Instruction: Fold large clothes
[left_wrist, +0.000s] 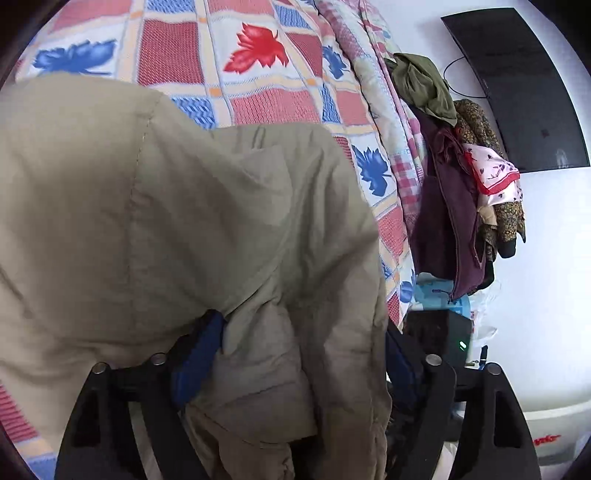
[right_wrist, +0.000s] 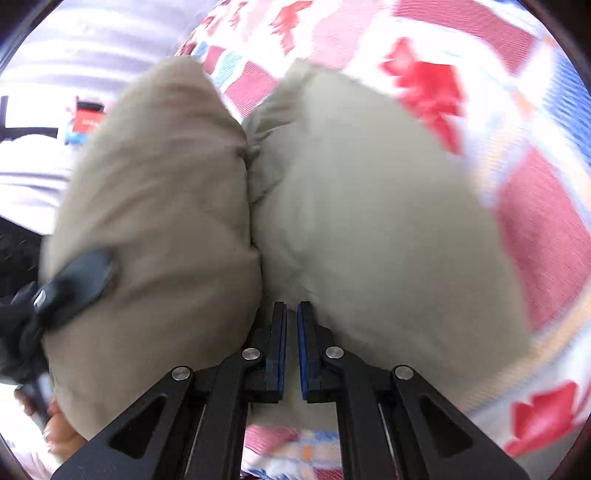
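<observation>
A large beige padded jacket (left_wrist: 184, 206) lies in puffy folds on a patchwork quilt (left_wrist: 258, 99). My left gripper (left_wrist: 303, 332) stands wide open. A bunched part of the jacket hangs loosely between its blue pads (left_wrist: 199, 354), and the right pad is mostly hidden by cloth. In the right wrist view the jacket (right_wrist: 369, 206) is doubled into two bulging halves. My right gripper (right_wrist: 291, 314) is shut, its tips pushed against the crease between them; I see no cloth clamped in the thin slit. The black end of the other gripper (right_wrist: 74, 280) rests blurred on the left half.
A heap of other clothes (left_wrist: 447, 166) hangs past the bed's right edge, under a dark screen (left_wrist: 517, 92) on the white wall. Below it sit a black box with a green light (left_wrist: 439, 332) and a white bin (left_wrist: 554, 424). A hand (right_wrist: 59, 435) shows bottom left.
</observation>
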